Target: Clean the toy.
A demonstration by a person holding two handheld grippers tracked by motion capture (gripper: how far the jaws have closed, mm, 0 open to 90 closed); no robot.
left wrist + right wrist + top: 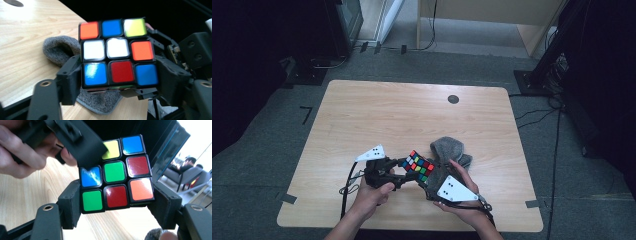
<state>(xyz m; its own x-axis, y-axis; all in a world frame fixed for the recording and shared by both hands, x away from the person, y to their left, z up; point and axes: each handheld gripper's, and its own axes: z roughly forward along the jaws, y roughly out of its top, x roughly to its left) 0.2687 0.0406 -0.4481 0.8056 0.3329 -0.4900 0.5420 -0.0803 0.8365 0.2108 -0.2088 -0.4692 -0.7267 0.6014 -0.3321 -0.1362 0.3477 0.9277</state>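
A scrambled Rubik's cube (418, 166) is held just above the near middle of the wooden table (402, 115), between both hands. My left gripper (401, 171) comes in from the left and is shut on the cube. In the left gripper view its jaws clamp the bottom row of the cube (117, 47). My right gripper (432, 182) comes from the near right and is also shut on the cube (115, 172); its jaws press the lowest row. A jaw of the left gripper (82, 145) covers the cube's upper left corner there.
A grey cloth (451, 150) lies crumpled on the table right behind and under the cube, also seen as the cloth (57, 48) in the left gripper view. A dark round disc (453, 99) sits at the far middle. Cables and dark stands ring the table on the floor.
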